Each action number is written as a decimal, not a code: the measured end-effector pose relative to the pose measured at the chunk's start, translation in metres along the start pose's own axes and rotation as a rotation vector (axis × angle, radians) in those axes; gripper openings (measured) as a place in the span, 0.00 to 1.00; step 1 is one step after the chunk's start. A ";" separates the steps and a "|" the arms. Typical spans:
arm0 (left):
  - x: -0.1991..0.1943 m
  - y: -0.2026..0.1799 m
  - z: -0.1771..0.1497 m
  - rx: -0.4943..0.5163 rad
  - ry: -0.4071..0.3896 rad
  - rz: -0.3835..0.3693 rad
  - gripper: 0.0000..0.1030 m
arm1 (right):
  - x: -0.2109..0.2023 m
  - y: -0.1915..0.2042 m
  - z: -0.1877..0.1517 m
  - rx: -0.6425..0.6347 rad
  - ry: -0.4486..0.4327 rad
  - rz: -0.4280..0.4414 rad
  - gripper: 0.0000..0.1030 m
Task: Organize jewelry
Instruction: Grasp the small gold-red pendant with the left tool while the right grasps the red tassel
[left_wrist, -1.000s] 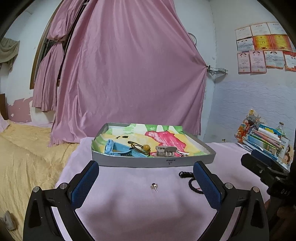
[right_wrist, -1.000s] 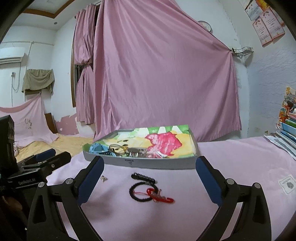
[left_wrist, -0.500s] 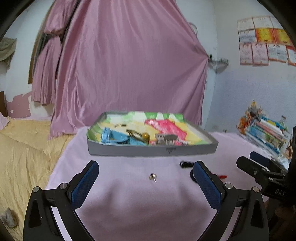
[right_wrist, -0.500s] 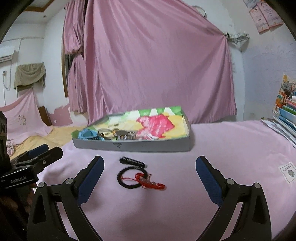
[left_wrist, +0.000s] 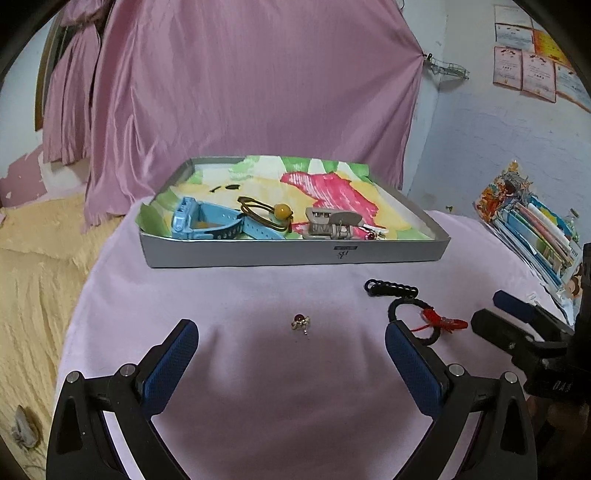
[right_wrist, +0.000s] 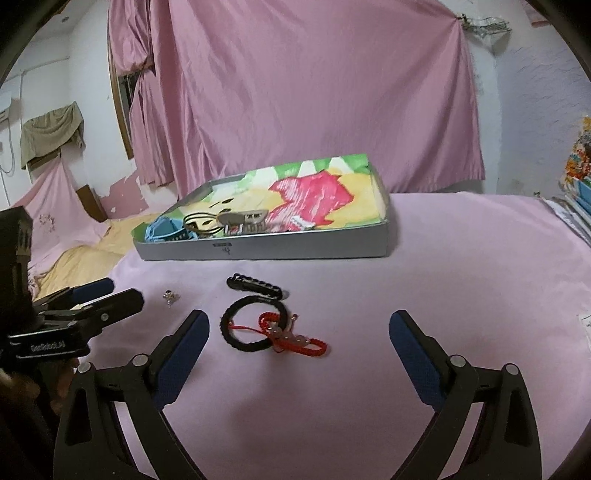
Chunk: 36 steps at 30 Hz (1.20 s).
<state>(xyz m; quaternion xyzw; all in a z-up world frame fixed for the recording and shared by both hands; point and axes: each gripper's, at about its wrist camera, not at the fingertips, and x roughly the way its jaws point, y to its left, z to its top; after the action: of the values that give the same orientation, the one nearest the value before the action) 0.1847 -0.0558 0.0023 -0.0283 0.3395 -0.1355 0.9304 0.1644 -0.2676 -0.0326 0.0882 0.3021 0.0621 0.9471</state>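
Low in the left wrist view, the left gripper (left_wrist: 291, 354) stands wide with nothing held, the earring (left_wrist: 301, 322) just above it. The right gripper (right_wrist: 299, 339) is closing, pads clear of the bracelets (right_wrist: 271, 330) at centre frame; the tray (right_wrist: 295, 249) sits above.

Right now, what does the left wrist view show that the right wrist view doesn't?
Only the left wrist view: the certificates on the wall and the gold hair tie's bead in the tray.
Only the right wrist view: the olive cloth hanging on the far wall.
Both: the grey tray, red-stone earring, black bracelet, red cord bracelet and black beaded clip.
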 end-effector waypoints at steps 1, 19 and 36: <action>0.003 0.000 0.001 0.000 0.014 -0.003 0.95 | 0.002 0.001 0.000 0.000 0.010 0.003 0.81; 0.036 -0.006 0.008 0.018 0.128 -0.037 0.45 | 0.036 0.012 0.002 -0.020 0.140 0.035 0.40; 0.036 -0.011 0.007 0.045 0.133 -0.070 0.13 | 0.026 0.012 -0.004 -0.009 0.105 0.074 0.09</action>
<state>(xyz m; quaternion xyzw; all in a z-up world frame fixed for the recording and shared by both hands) 0.2128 -0.0770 -0.0136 -0.0103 0.3964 -0.1772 0.9007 0.1817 -0.2506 -0.0479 0.0918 0.3476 0.1027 0.9275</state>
